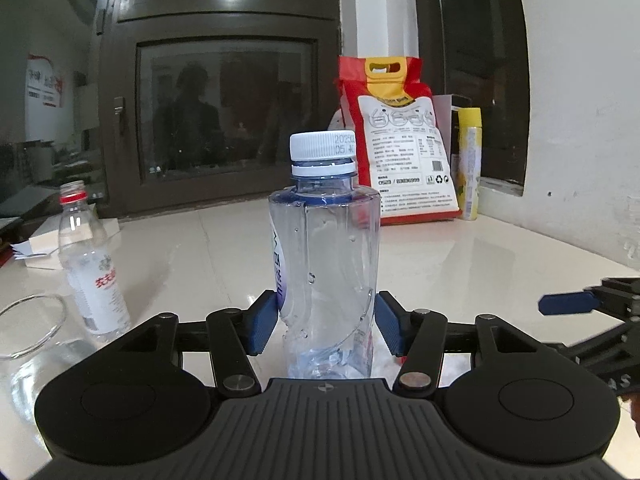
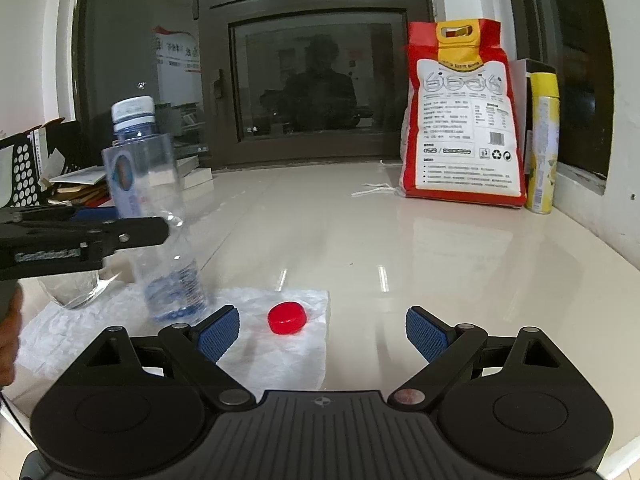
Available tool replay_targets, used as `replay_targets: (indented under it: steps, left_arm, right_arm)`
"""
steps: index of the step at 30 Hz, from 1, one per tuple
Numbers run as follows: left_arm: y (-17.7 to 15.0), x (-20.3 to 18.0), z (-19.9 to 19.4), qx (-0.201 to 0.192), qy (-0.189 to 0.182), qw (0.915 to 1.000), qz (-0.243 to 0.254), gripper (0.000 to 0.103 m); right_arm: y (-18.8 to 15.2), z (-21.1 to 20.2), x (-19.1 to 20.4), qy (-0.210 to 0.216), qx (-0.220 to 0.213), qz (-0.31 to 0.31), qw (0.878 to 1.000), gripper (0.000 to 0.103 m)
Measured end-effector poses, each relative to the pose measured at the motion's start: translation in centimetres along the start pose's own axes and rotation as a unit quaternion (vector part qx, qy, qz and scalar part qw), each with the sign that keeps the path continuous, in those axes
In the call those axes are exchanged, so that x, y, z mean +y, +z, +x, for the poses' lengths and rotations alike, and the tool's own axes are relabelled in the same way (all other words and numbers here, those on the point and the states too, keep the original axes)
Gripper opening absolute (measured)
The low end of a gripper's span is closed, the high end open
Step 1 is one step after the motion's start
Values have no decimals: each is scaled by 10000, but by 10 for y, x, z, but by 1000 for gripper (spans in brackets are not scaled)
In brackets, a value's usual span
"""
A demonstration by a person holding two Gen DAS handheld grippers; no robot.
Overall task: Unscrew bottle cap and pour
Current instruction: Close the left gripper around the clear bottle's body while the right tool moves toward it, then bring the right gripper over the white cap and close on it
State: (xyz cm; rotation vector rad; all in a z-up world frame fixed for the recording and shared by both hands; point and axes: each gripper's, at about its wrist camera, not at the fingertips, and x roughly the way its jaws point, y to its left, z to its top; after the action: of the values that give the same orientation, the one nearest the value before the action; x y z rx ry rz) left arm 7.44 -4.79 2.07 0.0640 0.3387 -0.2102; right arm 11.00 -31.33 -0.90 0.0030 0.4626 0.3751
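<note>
A clear water bottle with a white cap stands upright on the white table. My left gripper is shut on its lower body, blue pads on both sides. The right wrist view shows the same bottle at the left, held by the left gripper. My right gripper is open and empty, low over the table. A red cap lies on a white paper towel between and just beyond its fingers. One right fingertip shows at the left view's right edge.
An open bottle with a red neck ring stands at the left beside a glass bowl. A red rice bag and a yellow spray can stand at the back right by the wall. Books and boxes lie far left.
</note>
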Motion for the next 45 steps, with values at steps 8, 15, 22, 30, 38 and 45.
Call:
replay_targets:
  steps: [8, 15, 22, 30, 38, 45]
  left_arm:
    - [-9, 6, -34, 126, 15, 9998, -177, 57]
    - [-22, 10, -52, 239, 66, 9992, -313, 57]
    - [-31, 2, -59, 159, 168, 9997, -52, 57]
    - [-33, -1, -59, 51, 236, 9997, -26, 57]
    - [-35, -2, -59, -7, 261, 9997, 4, 57]
    - [-36, 0, -59, -19, 237, 9997, -28, 57]
  right_arm:
    - [0, 3, 8, 144, 54, -22, 9999, 93]
    - [3, 0, 14, 396, -6, -16, 9992, 93]
    - [15, -14, 25, 786, -231, -95, 9966, 93]
    - [38, -39, 43, 1377, -597, -283, 9883, 93]
    - [59, -48, 68, 1872, -823, -486, 9777, 93]
    - [77, -47, 97, 2113, -984, -697, 9700, 87]
